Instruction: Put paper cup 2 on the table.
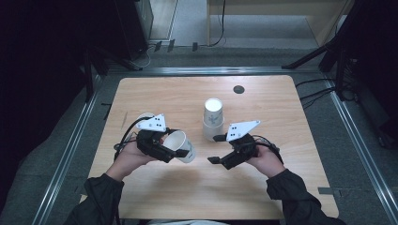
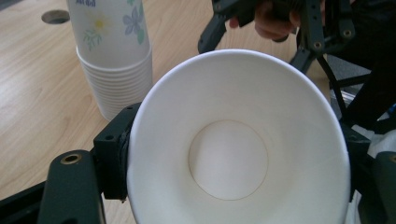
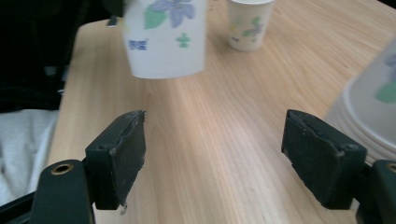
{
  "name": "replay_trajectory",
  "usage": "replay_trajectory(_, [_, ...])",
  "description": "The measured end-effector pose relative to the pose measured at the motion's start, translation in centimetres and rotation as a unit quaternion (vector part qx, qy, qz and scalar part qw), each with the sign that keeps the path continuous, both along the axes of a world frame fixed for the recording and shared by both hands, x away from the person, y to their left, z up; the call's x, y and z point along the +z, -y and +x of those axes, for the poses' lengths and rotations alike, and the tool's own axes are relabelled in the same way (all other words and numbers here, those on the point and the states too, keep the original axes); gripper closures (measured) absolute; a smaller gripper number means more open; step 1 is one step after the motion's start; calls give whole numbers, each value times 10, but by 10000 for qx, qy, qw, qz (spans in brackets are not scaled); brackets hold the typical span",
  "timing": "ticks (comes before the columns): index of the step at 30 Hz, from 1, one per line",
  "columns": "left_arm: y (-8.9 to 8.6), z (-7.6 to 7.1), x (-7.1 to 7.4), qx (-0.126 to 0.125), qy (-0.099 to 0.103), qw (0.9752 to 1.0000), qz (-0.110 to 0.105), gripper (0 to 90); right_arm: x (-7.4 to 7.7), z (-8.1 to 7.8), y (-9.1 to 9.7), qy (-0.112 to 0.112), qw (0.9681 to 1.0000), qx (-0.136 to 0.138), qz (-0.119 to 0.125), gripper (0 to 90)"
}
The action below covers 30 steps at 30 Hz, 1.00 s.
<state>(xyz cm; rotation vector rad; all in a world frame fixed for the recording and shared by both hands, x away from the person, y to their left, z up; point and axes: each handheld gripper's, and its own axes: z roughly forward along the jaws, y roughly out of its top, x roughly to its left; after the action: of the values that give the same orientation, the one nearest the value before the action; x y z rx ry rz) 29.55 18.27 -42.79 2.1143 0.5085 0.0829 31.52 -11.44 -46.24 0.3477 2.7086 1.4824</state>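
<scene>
Paper cup (image 1: 182, 146) is clamped in left gripper (image 1: 177, 151), pulled off the stack (image 1: 212, 120) for placing; right gripper (image 1: 215, 149) spread empty.

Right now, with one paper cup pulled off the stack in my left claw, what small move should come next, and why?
Probably carry the single white paper cup left and set it upright beside the lone flowered cup. The left claw grips it tilted off the wooden table, clear of the upside-down cup stack; the right claw stands open with nothing between its jaws.
</scene>
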Motion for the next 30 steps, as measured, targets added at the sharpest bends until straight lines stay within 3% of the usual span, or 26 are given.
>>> replay_trajectory(1, [-1, 0, -1, 6, 42, 10000, 70, 234, 0, 1, 3, 3, 9998, -165, -61, 220])
replay_trajectory(10, [-9, 3, -5, -41, 3, 9996, 271, 233, 1, 7, 15, 31, 9982, -566, -185, 220])
replay_trajectory(17, [-16, 6, -10, -102, 8, 9988, 473, 234, -4, 10, 21, 246, 9969, -655, -364, 221])
replay_trajectory(23, [-27, 7, -14, 29, 19, 9987, 517, 233, -8, 17, 27, 34, 9965, -765, -344, 221])
replay_trajectory(30, [-37, 5, -18, 128, 19, 9981, 606, 233, -9, 24, 30, 48, 9957, -838, -381, 221])
